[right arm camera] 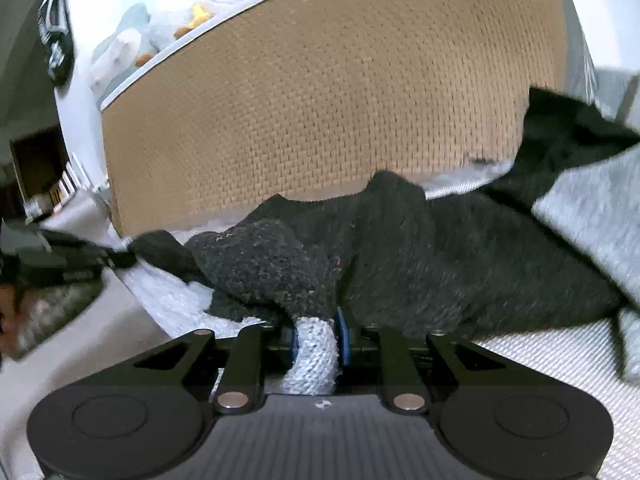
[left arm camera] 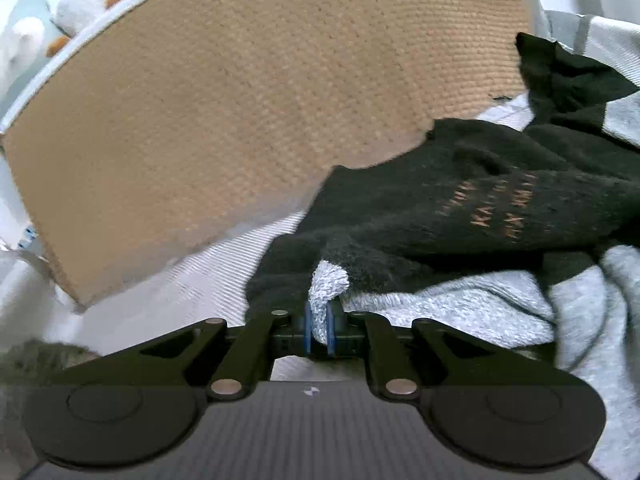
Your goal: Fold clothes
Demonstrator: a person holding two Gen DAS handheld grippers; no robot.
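Left wrist view: my left gripper point(left arm camera: 319, 330) is pressed together on a grey cuff or heel of the black sock point(left arm camera: 460, 216), the blue pads point(left arm camera: 307, 330) nipping only a narrow tab of knit. The sock lies rumpled across the white ribbed bedding point(left arm camera: 208, 280), partly over a grey garment point(left arm camera: 480, 312), with tan lettering showing on its side. A tan woven cushion point(left arm camera: 240, 100) stands close behind.

Right wrist view: my right gripper point(right arm camera: 316, 344) pinches a thicker roll of grey knit at the end of the black sock point(right arm camera: 440, 264); whether this is the same sock or its mate I cannot tell.

Hazards, as I judge them:
- The left pinch is shallow, so any sideways tension could pull the tab free.
- The sock rests on the grey garment, and fuzzy knits cling, so lifting may drag that garment along.
- The knit stretches, so pulling my two grips apart would distort it instead of flattening it, and the fold would land crooked.
- The cushion crowds the far side and may catch a swung end.
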